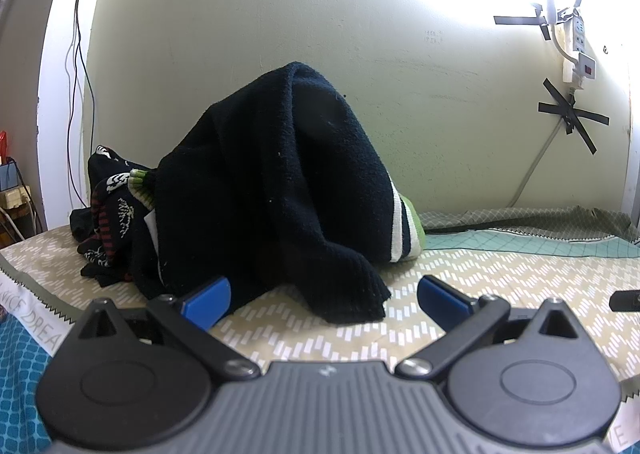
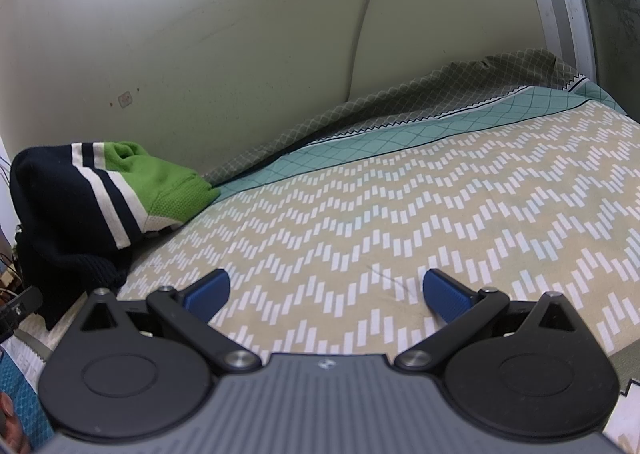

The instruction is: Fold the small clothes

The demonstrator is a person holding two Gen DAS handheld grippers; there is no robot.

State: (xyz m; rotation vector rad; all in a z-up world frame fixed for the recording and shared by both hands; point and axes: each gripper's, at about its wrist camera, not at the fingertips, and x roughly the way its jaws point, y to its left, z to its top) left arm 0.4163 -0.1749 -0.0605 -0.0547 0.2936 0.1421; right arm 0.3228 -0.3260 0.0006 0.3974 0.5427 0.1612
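A bed [image 2: 400, 214] spread with a beige zigzag-print sheet, teal and grey at its wall edge, carries a heaped navy sweater [image 1: 272, 182] with white and green stripes, and a dark patterned garment [image 1: 108, 222] bunched just beside it.

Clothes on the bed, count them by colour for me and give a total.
Navy knit with white and green stripes: 1
Dark patterned garment with red and white markings: 1
Total: 2 visible; the pile may hide more underneath.
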